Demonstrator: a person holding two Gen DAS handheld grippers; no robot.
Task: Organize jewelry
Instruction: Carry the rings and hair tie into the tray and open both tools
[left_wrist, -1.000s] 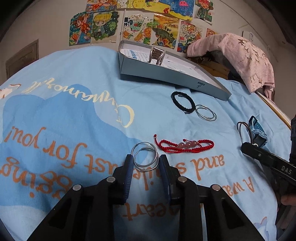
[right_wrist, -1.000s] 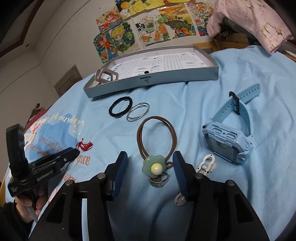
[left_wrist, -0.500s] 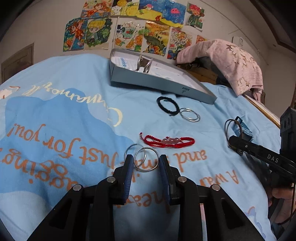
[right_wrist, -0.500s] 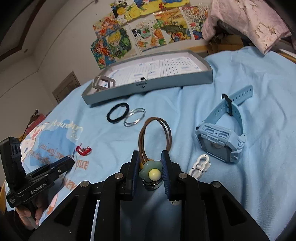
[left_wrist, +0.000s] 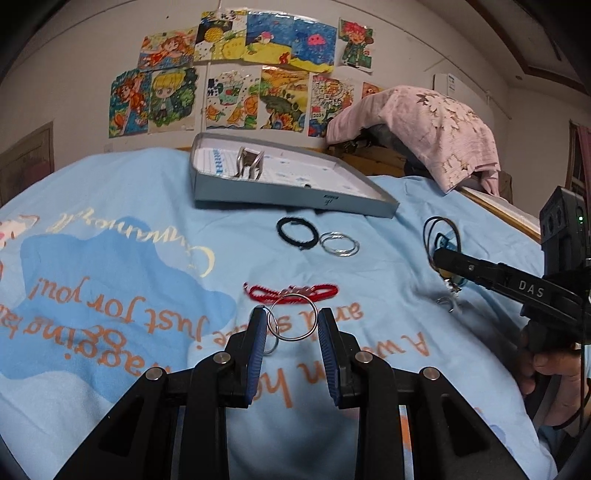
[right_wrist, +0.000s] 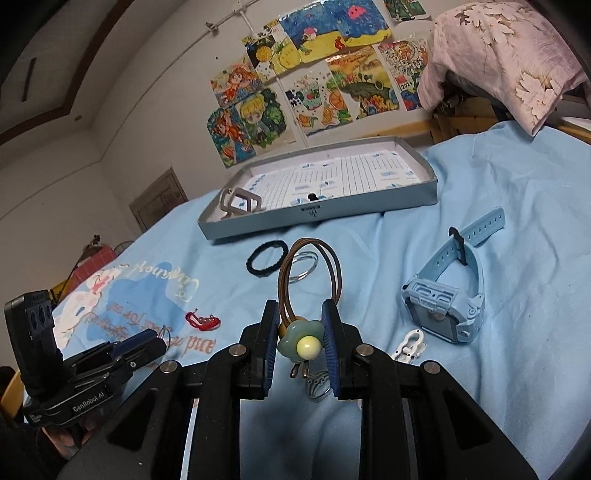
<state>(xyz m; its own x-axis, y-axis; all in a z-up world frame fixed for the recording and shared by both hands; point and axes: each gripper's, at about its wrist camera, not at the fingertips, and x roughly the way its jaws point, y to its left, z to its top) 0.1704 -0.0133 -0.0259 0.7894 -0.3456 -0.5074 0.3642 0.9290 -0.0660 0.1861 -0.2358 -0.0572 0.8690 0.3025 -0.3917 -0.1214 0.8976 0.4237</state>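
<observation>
Blue printed bedding (left_wrist: 110, 206) fills our view beneath a wall of children's drawings (left_wrist: 236, 70). At left, our left gripper (left_wrist: 292, 322) clamps a silver bangle (left_wrist: 292, 319), lifted just before the red cord bracelet (left_wrist: 291, 291). Beyond lie the black bracelet (left_wrist: 296, 229), silver rings (left_wrist: 340, 244) and grey tray (left_wrist: 295, 192). At right, our right gripper (right_wrist: 300, 332) pinches the brown flower hair tie (right_wrist: 300, 341) beside a blue watch (right_wrist: 445, 302).
</observation>
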